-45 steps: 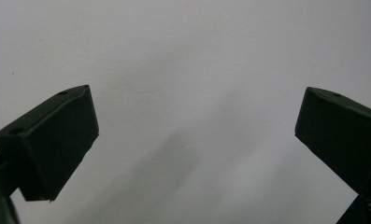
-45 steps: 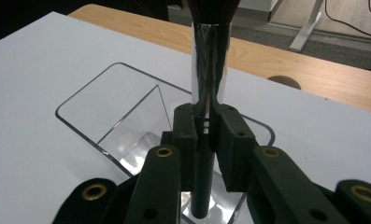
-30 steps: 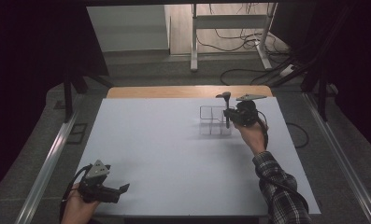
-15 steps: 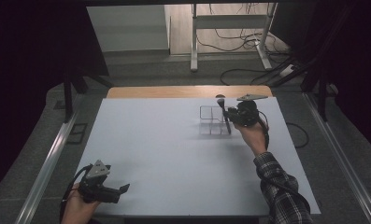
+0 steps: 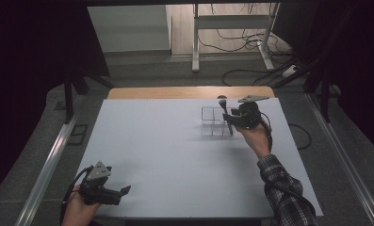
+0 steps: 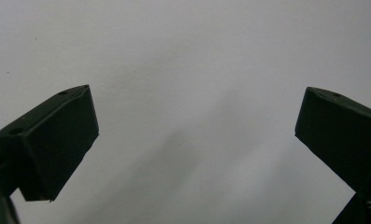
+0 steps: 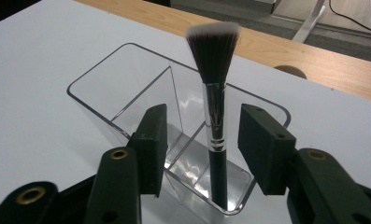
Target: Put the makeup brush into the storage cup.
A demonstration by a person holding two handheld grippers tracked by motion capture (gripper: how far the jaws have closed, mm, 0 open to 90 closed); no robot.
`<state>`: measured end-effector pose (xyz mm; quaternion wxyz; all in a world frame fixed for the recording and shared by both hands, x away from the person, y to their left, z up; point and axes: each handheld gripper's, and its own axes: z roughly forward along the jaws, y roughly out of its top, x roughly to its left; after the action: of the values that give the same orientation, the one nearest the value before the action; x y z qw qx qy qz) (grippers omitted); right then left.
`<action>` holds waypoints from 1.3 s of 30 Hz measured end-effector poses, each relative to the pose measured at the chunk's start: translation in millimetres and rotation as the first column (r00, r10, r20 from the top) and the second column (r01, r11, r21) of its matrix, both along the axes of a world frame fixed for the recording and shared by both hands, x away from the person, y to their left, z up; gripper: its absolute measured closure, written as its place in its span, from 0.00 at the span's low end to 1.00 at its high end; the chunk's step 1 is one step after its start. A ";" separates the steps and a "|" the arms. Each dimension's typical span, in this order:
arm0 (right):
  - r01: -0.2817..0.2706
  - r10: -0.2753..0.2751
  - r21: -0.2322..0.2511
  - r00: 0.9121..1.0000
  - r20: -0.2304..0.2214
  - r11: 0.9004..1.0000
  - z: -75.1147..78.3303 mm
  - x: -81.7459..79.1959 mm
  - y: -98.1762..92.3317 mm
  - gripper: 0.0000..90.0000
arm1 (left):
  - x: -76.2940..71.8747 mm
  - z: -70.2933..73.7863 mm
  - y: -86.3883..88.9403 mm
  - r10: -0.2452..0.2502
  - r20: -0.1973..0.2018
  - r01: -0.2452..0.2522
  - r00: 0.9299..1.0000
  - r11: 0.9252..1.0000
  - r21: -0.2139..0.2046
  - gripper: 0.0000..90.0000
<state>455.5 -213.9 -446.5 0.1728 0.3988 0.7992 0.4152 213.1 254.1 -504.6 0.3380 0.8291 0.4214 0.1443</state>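
Observation:
A makeup brush (image 7: 216, 116) with a dark, white-tipped head and a silver ferrule stands upright in the near right compartment of a clear plastic organizer (image 7: 127, 84). My right gripper (image 7: 204, 126) is open, one jaw on each side of the brush handle, with a gap on both sides. In the high view the brush (image 5: 222, 100) rises from the organizer (image 5: 212, 123) at the far right of the white table, with my right gripper (image 5: 229, 117) against it. My left gripper (image 5: 123, 190) rests at the near left corner, open (image 6: 197, 130) over bare white table.
The white table (image 5: 166, 141) has a wooden strip (image 5: 184, 92) along its far edge. Metal rails run down both sides, and cables (image 5: 250, 44) lie on the floor beyond. The organizer's other compartments hold nothing.
The brush head has dropped slightly, down toward the organizer, along with my right gripper. The left hand has stayed put.

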 end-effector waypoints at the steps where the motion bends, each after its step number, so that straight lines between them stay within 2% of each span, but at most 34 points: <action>1: 0.000 0.000 0.000 1.000 0.000 1.000 0.0 0.0 0.0 0.57 | 0.0 0.0 0.0 0.000 0.000 0.000 1.000 1.000 0.000 0.00; 21: -0.017 0.017 -0.021 1.000 -0.013 1.000 5.0 -8.4 -1.4 0.44 | -0.2 0.0 0.0 -0.003 0.000 0.003 1.000 1.000 0.003 0.00; 26: -0.036 0.035 -0.034 0.999 -0.018 0.999 6.2 -12.3 -1.0 0.42 | -0.3 0.0 0.0 -0.003 0.000 0.003 1.000 1.000 0.003 0.00; 39: -0.052 0.051 -0.042 0.998 -0.031 0.998 8.2 -21.6 0.7 0.33 | -1.0 0.6 0.7 0.001 -0.002 -0.001 1.000 1.000 -0.009 0.00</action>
<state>433.9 -213.1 -438.4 0.1586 0.3803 0.8204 0.3964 212.1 254.8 -504.0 0.3412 0.8274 0.4230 0.1417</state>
